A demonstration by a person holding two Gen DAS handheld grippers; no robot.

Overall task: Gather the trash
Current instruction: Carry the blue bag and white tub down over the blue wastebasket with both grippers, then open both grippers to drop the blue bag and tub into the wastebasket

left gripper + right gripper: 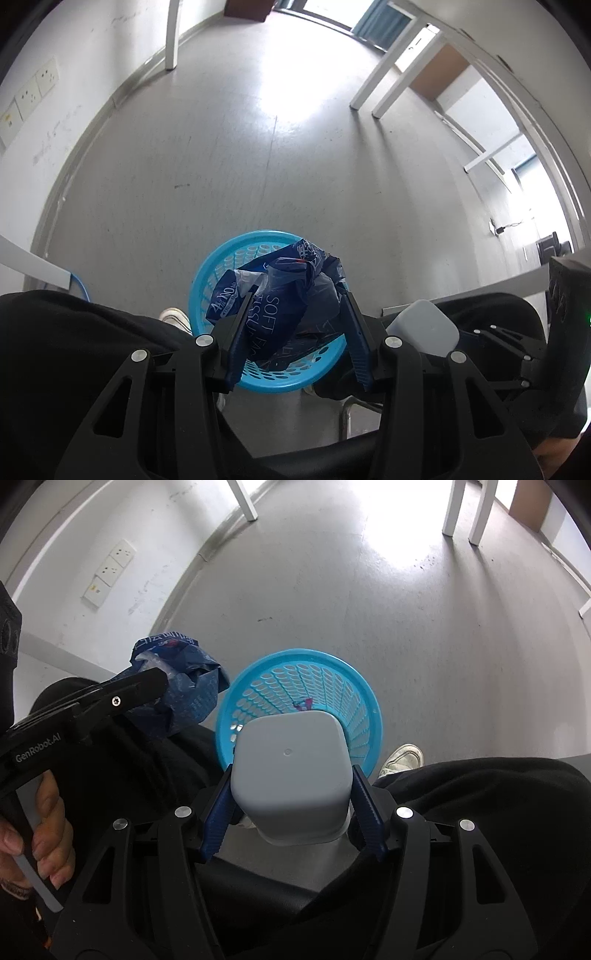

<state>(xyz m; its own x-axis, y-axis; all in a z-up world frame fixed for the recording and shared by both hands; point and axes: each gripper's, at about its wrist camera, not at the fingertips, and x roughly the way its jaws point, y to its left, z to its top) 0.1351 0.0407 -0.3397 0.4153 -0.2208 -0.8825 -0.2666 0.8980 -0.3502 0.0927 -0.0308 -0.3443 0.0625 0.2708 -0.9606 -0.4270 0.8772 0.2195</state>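
A light blue perforated basket [207, 284] stands on the grey floor between the person's legs. My left gripper [295, 317] is shut on a crumpled dark blue tissue wrapper [284, 295], held just above the basket's mouth. In the right wrist view my right gripper [291, 801] is shut on a pale grey plastic container [291, 768], bottom toward the camera, over the near rim of the basket [354, 686]. A small scrap of trash [303, 703] lies in the basket's bottom. The wrapper [184, 686] and the left gripper's finger [136, 690] show to the left.
White table legs [373, 88] stand on the floor beyond, with another leg [171, 37] by the wall with sockets [33, 92]. The person's black trouser legs [480, 812] and white shoes [402, 758] flank the basket. A hand [48, 834] grips the left tool's handle.
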